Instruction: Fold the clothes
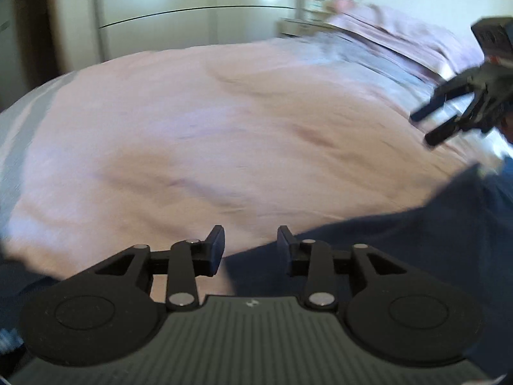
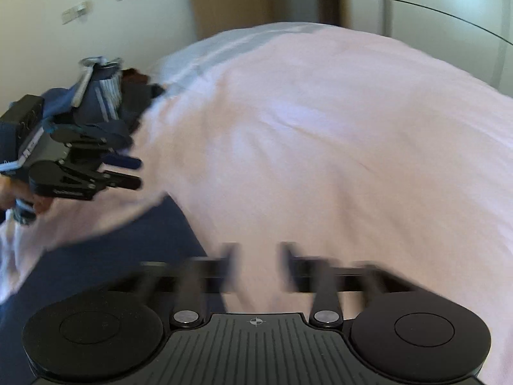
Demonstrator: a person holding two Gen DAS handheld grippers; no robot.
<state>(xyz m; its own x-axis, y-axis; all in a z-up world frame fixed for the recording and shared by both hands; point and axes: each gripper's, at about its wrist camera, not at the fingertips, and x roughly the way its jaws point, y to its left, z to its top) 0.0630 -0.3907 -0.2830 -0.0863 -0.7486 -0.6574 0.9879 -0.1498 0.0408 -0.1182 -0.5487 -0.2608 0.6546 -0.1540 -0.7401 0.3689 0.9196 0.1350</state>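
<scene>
We note both jaws parted and empty, left gripper (image 1: pixel 250 247) and right gripper (image 2: pixel 256 261) above the navy garment (image 1: pixel 400 243) lying on the pink-sheeted bed (image 1: pixel 192 134); risk: pinching sheet along with cloth.

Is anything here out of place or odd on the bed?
Nothing is damaged or spilled. A dark navy garment lies unfolded at the near edge of the pale pink bedcover, and more clothes sit in a loose pile at one corner.
</scene>
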